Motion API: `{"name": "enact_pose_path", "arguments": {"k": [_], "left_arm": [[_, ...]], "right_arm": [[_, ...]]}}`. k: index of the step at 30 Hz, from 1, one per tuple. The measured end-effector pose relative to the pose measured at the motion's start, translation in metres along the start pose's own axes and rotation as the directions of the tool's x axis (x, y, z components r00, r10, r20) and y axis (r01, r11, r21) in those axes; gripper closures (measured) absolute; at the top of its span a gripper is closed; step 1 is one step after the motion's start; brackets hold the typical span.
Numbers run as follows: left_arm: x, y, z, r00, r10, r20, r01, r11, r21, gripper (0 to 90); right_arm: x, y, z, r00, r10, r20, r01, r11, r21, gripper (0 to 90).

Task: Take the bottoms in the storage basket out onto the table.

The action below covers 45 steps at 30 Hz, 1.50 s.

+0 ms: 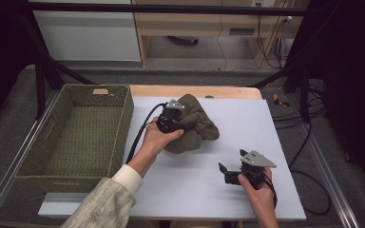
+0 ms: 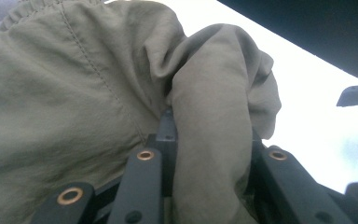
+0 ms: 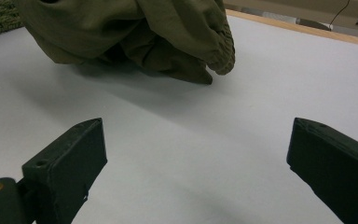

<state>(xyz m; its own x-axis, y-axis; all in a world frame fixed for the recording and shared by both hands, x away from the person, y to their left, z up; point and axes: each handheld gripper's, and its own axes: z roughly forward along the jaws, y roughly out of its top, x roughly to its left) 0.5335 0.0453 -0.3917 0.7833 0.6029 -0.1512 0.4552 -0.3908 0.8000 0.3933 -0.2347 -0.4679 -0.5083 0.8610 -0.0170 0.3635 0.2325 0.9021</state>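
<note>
The person's left hand reaches forward over the white table, forearm angled up from the near edge in a pale patterned sleeve with a white cuff, and it carries the left tool pointing right into a crumpled olive-green garment. That garment lies bunched near the middle of the table, toward the far side, just right of the woven basket, which sits along the left edge and is apart from the cloth. In the left gripper view the left tool is clamped on a thick fold of the garment: the fabric runs up between the two black jaws and fills the gap, with stitched seams and an elastic hem showing beyond. A black cable trails from this tool back toward the near left. The right hand rests low at the near right of the table, wrist coming in from the near edge, holding the right tool level and pointed left, well apart from the garment. In the right gripper view the right tool has its jaws standing wide apart with only bare table surface between them, and the garment lies farther off ahead of them, its gathered hem resting on the table.
</note>
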Motion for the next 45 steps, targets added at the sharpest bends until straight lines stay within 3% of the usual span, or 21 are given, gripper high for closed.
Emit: {"name": "enact_pose_path", "arguments": {"k": [45], "left_arm": [[-0.002,-0.013,0.005,0.9997,-0.013,-0.019,0.013,0.9999,0.005,61.1]], "right_arm": [[0.001,0.001,-0.001,1.0000,-0.001,-0.002,0.001,1.000,-0.004,4.9]]}}
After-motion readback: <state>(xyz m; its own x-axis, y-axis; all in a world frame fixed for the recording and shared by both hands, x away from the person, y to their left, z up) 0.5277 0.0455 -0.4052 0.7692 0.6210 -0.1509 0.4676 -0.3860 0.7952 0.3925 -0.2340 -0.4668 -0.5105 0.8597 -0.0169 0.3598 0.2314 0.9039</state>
